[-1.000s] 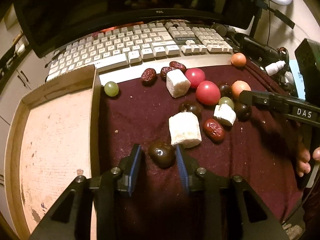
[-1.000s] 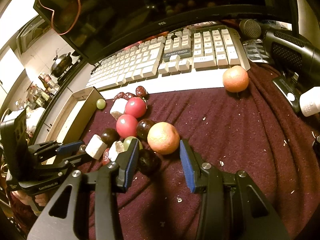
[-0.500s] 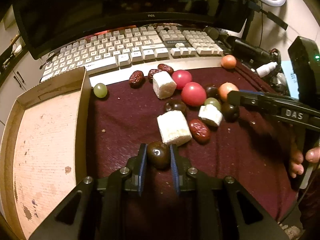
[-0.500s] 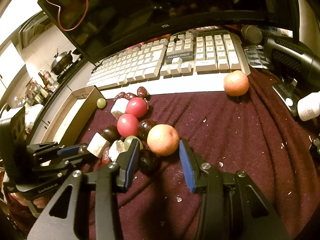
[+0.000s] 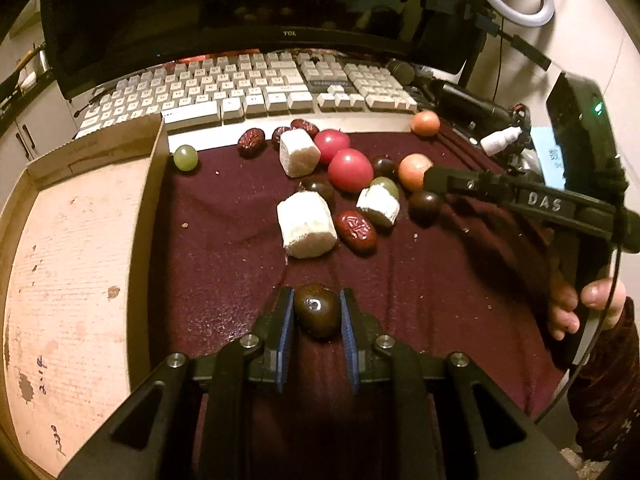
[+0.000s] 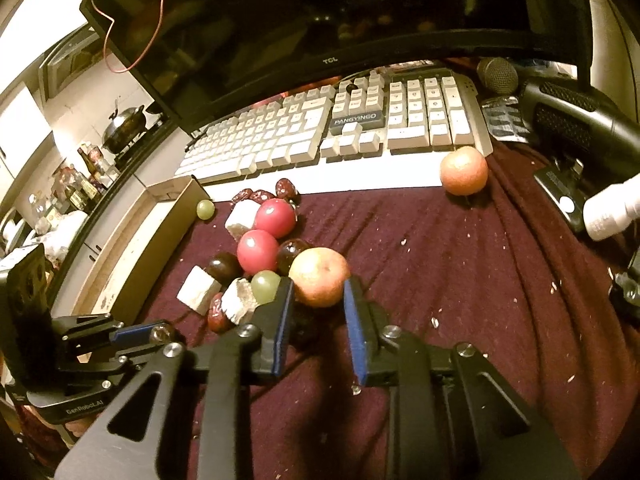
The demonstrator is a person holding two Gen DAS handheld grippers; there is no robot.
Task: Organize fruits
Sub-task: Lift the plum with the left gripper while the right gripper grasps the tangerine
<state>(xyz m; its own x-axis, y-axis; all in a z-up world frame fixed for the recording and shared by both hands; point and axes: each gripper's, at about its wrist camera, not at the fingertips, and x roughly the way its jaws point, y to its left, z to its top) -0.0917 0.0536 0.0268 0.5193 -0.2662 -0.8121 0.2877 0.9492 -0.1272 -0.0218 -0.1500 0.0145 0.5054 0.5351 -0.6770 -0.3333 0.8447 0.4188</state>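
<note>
My left gripper [image 5: 316,312] is shut on a dark brown plum [image 5: 317,310] and holds it just above the maroon cloth [image 5: 224,256], right of the cardboard tray [image 5: 72,248]. My right gripper [image 6: 318,300] has closed in around an orange fruit [image 6: 319,276], its blue pads at the fruit's sides. The pile beyond holds two red tomatoes [image 5: 349,169], white fruit chunks [image 5: 306,224], red dates [image 5: 356,230], dark plums [image 5: 424,205] and green grapes [image 5: 185,157]. A second orange fruit [image 6: 464,170] lies near the keyboard.
A white keyboard [image 5: 248,92] and a dark monitor [image 5: 240,20] stand behind the cloth. A microphone [image 6: 498,74], a black device [image 6: 580,128] and a white bottle [image 6: 612,212] crowd the right side. The tray's wall [image 5: 154,184] borders the cloth on the left.
My left gripper closed on the dark plum and pulled back from the pile with it. My right gripper narrowed around the orange fruit.
</note>
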